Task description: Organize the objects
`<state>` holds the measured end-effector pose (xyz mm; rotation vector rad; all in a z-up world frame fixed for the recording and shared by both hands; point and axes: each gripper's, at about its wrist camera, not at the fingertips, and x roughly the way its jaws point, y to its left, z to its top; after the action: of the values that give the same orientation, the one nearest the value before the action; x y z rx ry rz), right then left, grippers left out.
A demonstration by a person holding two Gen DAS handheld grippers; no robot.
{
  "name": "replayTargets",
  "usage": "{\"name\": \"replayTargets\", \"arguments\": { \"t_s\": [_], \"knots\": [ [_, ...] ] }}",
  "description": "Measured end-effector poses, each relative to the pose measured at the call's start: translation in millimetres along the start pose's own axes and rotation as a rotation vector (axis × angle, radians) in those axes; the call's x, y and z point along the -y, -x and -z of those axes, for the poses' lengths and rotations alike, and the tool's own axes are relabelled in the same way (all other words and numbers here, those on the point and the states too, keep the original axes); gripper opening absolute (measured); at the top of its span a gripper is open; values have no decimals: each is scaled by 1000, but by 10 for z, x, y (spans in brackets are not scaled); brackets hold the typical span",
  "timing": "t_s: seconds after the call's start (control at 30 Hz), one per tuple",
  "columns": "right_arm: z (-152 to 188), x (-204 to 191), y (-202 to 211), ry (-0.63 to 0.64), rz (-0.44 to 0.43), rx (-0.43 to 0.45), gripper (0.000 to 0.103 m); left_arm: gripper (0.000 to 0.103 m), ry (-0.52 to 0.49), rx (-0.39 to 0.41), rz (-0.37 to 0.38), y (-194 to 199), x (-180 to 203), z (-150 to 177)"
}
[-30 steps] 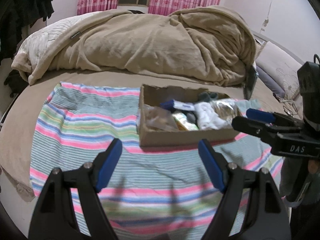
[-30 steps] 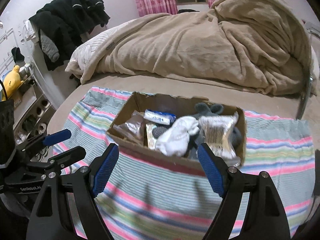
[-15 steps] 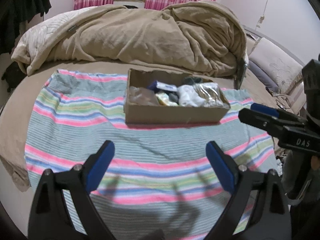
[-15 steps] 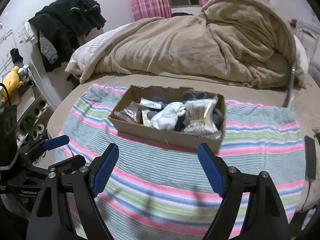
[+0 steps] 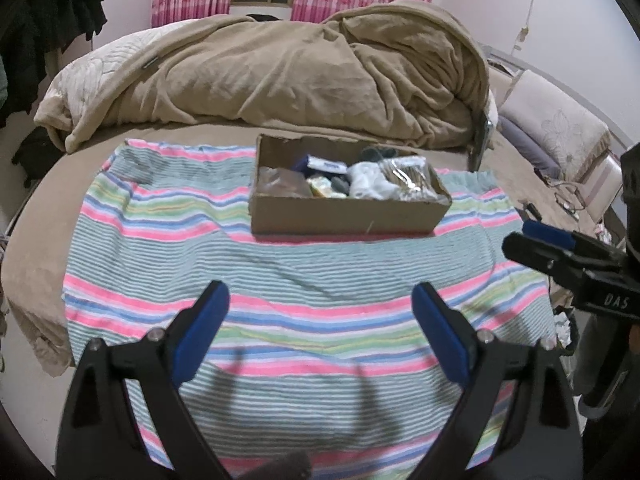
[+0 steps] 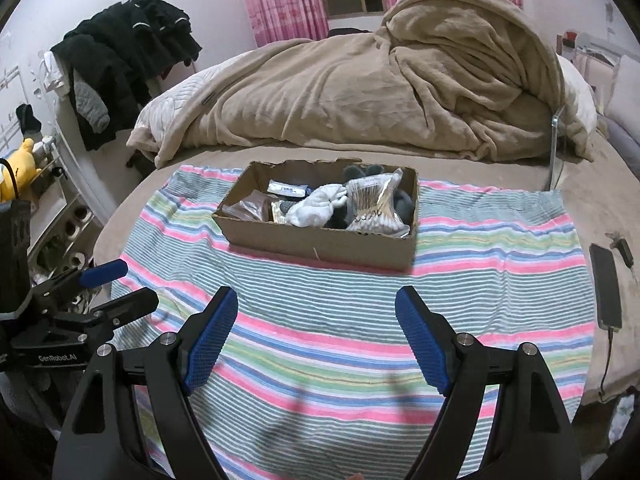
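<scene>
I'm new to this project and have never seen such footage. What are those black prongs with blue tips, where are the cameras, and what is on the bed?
The prongs are two hand-held grippers, one in each of a person's hands; no robot is involved. Each carries a fisheye camera looking along its fingers. One picture comes from the left gripper, the other from the right gripper. Both are open and hold nothing. Each also appears at the edge of the other's view. On the bed lies a striped towel with a cardboard box on it, holding white socks, a cotton swab pack and other small packets. A phone lies right of the towel, a beige blanket behind.
</scene>
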<state>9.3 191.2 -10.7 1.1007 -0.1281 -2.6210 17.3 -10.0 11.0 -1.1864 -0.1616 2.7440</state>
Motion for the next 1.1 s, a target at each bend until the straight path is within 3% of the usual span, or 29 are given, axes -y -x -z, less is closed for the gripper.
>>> {"name": "replayTargets", "arguments": {
  "t_s": [1.1],
  "knots": [
    [9,136,-17,-25,12,1,84,94,-39,27,-34,60,75,-59]
  ]
}}
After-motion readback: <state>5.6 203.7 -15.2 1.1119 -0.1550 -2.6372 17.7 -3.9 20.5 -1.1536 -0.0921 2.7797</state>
